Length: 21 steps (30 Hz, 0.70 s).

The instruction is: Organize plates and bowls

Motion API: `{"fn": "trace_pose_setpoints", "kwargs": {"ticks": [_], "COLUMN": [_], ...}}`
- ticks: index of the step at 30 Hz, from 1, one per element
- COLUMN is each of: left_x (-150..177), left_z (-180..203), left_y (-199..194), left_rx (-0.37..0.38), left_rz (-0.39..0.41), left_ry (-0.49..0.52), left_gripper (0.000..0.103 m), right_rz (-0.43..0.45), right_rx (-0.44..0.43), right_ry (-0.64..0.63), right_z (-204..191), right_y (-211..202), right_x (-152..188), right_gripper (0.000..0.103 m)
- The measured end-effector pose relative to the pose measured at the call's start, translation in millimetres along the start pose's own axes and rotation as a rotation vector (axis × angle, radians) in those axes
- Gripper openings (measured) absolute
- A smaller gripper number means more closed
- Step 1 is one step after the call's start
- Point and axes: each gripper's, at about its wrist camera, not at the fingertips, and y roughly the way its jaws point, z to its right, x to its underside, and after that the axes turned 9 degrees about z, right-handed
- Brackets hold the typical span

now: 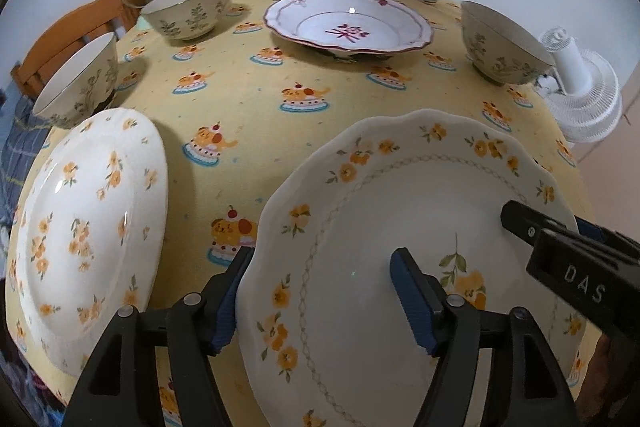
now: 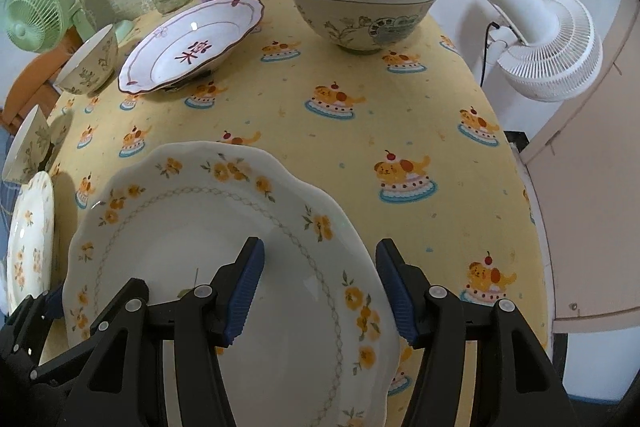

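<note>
Both claws straddle the near plate; a second plate lies left, a third plate and bowls beyond.

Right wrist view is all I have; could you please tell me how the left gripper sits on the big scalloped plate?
Observer: The left gripper is open and straddles the scalloped plate's left rim, with one finger outside and the other over the well.
Operator: Thank you. Is the other floral plate touching it?
Observer: No. The small-flower plate lies apart to the left, with a strip of tablecloth between them.
</note>
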Motion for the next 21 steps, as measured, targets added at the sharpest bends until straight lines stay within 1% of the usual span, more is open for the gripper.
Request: {"fn": "trace_pose_setpoints", "kwargs": {"ticks": [2, 3, 5, 6, 7, 8, 9, 11, 12, 14, 16, 21], "left_x": [0, 0, 2, 4, 5, 6, 7, 8, 7, 6, 5, 3], "left_z": [1, 4, 6, 8, 9, 9, 10, 8, 6, 3, -1, -19], "left_y": [-1, -2, -5, -8, -11, -13, -15, -20, -23, -27, -32, -44], "left_rx": [-0.019, -0.044, -0.061, -0.062, -0.062, -0.062, -0.061, -0.051, -0.044, -0.029, -0.011, 0.033], "left_rz": [-0.005, -0.006, -0.007, -0.002, 0.007, 0.009, 0.008, 0.012, 0.019, 0.031, 0.044, 0.064], "left_ry": [-0.003, 0.013, 0.027, 0.027, 0.028, 0.029, 0.032, 0.033, 0.032, 0.035, 0.047, 0.07], "left_gripper": [0.072, 0.074, 0.078, 0.081, 0.082, 0.084, 0.085, 0.087, 0.09, 0.092, 0.093, 0.093], "right_rz": [-0.001, 0.001, 0.013, 0.017, 0.022, 0.033, 0.042, 0.041, 0.042, 0.049, 0.061, 0.084], "right_rx": [-0.007, -0.013, -0.017, -0.015, -0.006, 0.006, 0.008, 0.008, 0.011, 0.01, 0.012, 0.033], "right_ry": [0.0, -0.002, -0.014, -0.019, -0.025, -0.028, -0.03, -0.029, -0.028, -0.028, -0.034, -0.024], "right_z": [1, 1, 1, 1, 0, 1, 2, 3, 3, 1, -4, -25], "right_y": [0, -1, -5, -6, -8, -11, -14, -20, -23, -30, -38, -56], "right_x": [0, 0, 0, 1, 1, 2, 3, 5, 5, 8, 12, 19], "right_gripper": [0.063, 0.063, 0.065, 0.068, 0.075, 0.078, 0.078, 0.078, 0.079, 0.083, 0.085, 0.085]}}
